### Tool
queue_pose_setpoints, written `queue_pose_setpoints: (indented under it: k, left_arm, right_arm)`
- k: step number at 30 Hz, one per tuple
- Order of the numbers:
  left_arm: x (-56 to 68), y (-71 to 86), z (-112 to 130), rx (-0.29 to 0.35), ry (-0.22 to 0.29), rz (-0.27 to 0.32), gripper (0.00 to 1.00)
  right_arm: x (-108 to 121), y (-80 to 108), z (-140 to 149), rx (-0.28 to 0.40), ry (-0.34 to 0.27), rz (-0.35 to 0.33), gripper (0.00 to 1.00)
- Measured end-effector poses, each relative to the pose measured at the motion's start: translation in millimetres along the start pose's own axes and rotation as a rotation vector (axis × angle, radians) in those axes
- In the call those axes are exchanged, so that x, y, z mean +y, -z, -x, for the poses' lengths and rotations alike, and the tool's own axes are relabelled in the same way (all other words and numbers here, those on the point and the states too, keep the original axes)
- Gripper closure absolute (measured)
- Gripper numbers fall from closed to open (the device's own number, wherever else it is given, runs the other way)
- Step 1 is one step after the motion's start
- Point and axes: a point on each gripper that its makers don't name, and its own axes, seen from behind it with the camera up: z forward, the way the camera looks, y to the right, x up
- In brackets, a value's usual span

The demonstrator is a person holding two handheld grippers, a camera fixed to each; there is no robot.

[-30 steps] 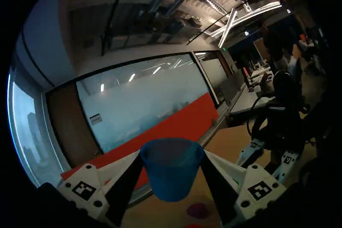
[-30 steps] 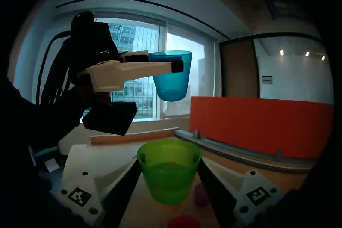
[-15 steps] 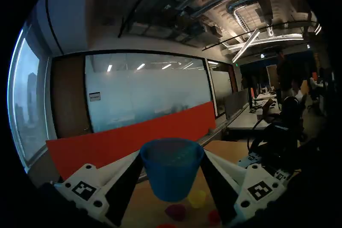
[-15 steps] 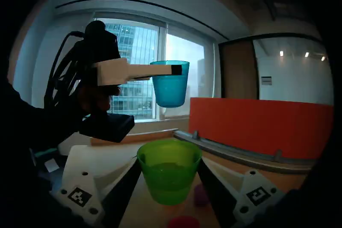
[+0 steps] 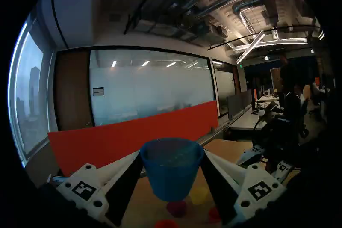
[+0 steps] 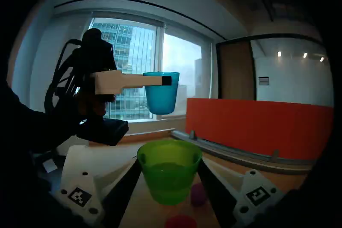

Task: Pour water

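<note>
Tan tabletop (image 5: 226,146) is seen low in both views. Nearest in the left gripper view, at bottom centre, the left gripper (image 5: 172,164) is clamped on a blue cup (image 5: 172,174), one finger pressed against each side of the upright cup. Just below it, small round pieces in magenta (image 5: 176,208), yellow (image 5: 199,193) and red (image 5: 213,214) lie on the table.

Nearest in the right gripper view, at bottom centre, the right gripper (image 6: 169,166) is closed on a green cup (image 6: 169,185) in the same manner. Water (image 6: 167,169) is seen standing partway up inside this upright cup. A purple piece (image 6: 197,193) lies just right of its base.

Farther off in that view, at centre left, the left gripper (image 6: 128,80) is held up by a hand (image 6: 92,99). The blue cup (image 6: 161,95) is gripped near its rim, upright, above and slightly left of the green one, and apart from it.

Behind the table, an orange partition (image 5: 128,138) is seen across the middle of the frame. Beyond it stand a frosted glass wall (image 5: 149,87) and, in the right gripper view, a window (image 6: 128,57) with towers outside. At upper right of the left gripper view, light strips (image 5: 252,46) are hung under bare ceiling pipes.
</note>
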Motion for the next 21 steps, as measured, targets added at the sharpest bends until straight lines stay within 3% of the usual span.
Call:
queue_pose_setpoints:
  k: [9,21]
  left_arm:
    - [-6.5,11.6,19.2,-0.017,0.025,-0.015,0.13]
    - [-1.7,28.0,45.6,-0.042,0.068,0.001,0.13]
  right_arm:
    - [14.7,19.7,-7.3,-0.008,-0.008,0.039,0.11]
    - [35.0,45.5,-17.3,-0.018,-0.002,0.093,0.11]
